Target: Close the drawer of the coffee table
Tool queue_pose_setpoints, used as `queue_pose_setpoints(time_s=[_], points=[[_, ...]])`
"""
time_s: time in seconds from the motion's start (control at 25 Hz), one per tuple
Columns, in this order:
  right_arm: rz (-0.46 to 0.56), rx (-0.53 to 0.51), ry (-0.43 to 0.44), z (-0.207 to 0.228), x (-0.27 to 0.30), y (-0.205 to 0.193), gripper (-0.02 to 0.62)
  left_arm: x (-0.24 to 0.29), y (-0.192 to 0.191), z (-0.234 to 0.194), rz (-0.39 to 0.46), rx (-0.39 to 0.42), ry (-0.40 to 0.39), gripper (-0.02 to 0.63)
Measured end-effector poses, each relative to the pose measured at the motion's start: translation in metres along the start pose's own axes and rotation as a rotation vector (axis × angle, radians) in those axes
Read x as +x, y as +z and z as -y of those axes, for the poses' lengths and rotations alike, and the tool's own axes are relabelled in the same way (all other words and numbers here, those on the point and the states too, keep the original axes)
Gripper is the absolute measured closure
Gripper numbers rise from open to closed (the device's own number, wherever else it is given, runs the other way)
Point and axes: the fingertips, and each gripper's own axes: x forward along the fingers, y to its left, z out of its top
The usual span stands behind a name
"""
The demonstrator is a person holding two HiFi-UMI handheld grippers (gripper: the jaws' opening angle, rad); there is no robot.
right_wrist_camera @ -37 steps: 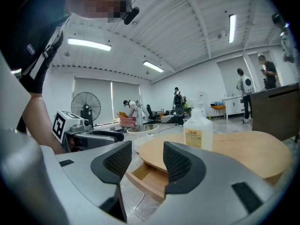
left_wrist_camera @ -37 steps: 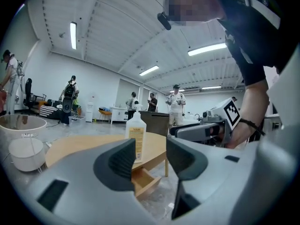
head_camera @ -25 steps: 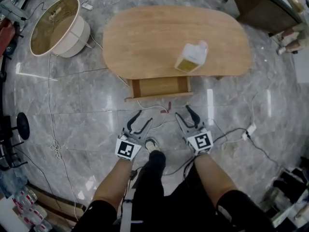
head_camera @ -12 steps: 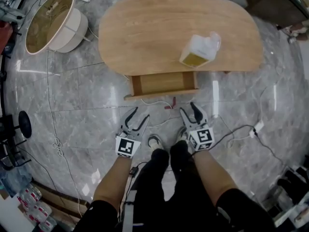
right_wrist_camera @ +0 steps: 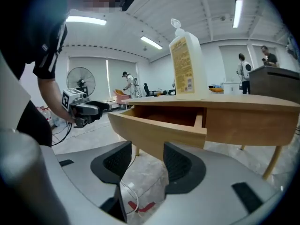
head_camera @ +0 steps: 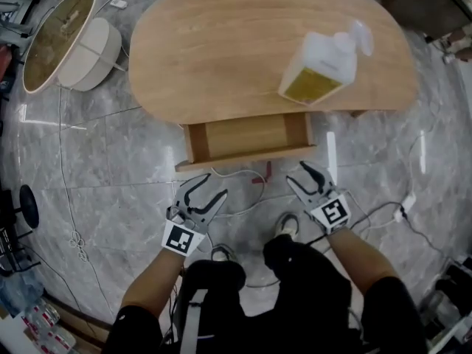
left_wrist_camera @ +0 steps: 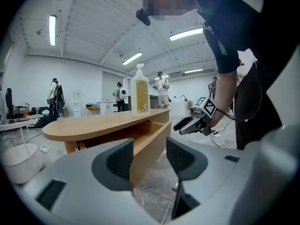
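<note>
So here's where you're at: the shallow light-wood drawer (head_camera: pixel 247 137) is pulled well out from under the near edge of the low oval wooden counter (head_camera: pixel 214 50). It looks empty inside, just bare board. Its front panel faces you, which is why you're down low in front of it with a tool on each side.

Your left hand-held gripper (head_camera: pixel 207 190) sits just short of the drawer front, toward its left end. Its jaws are apart with nothing between the pads, and its own view frames the drawer's corner through the gap. Your right hand-held gripper (head_camera: pixel 301 177) mirrors that near the right end, also spread open and empty, with the front panel lined up dead ahead. Neither one touches the wood yet.

Makes sense to me: you don't need to grab anything to shut a drawer. Two open tools spaced along the panel should give an even shove without skewing it on its runners.

Things to watch, in my opinion: the tall clear plastic pump bottle with yellowish liquid (head_camera: pixel 321 68) stands on the counter right above the drawer's right side, so a hard slam could wobble it. There's also a white cable (head_camera: pixel 240 175) looping on the grey marble floor (head_camera: pixel 110 175) just below the drawer front, near your feet.
</note>
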Motion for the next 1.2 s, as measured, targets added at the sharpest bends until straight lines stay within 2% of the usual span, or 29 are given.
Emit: queue_pose_setpoints(time_s=[0.24,0.36,0.44,0.52,0.68,0.8,0.92,1.04,1.2], points=[[0.060,0.012,0.074,-0.011,0.013,-0.014,0.382,-0.013,-0.014,-0.014,0.017,0.024,-0.005,0.403],[0.083,-0.019,0.109,-0.008,0.020,-0.015,0.382,-0.022,-0.027,-0.019,0.005,0.051,-0.024,0.403],[0.082,-0.034,0.122,-0.003,0.024,-0.020,0.382,-0.025,-0.035,-0.015,0.016,0.007,-0.057,0.403],[0.082,-0.045,0.130,0.003,0.025,-0.025,0.382,-0.022,-0.040,-0.005,0.037,-0.029,-0.122,0.403],[0.081,-0.034,0.106,0.018,0.031,-0.024,0.382,-0.003,-0.052,0.006,0.041,-0.123,-0.204,0.403],[0.100,-0.003,0.095,0.024,0.035,-0.019,0.383,0.011,-0.049,0.002,0.041,-0.111,-0.201,0.403],[0.078,-0.088,0.109,0.017,0.034,-0.018,0.383,0.019,-0.040,-0.005,0.057,-0.081,-0.160,0.403],[0.090,-0.171,0.140,0.005,0.037,-0.009,0.383,0.024,-0.034,-0.006,0.073,-0.033,-0.157,0.403],[0.099,-0.184,0.201,-0.013,0.048,0.005,0.394,0.034,-0.031,0.000,0.083,-0.105,-0.162,0.405]])
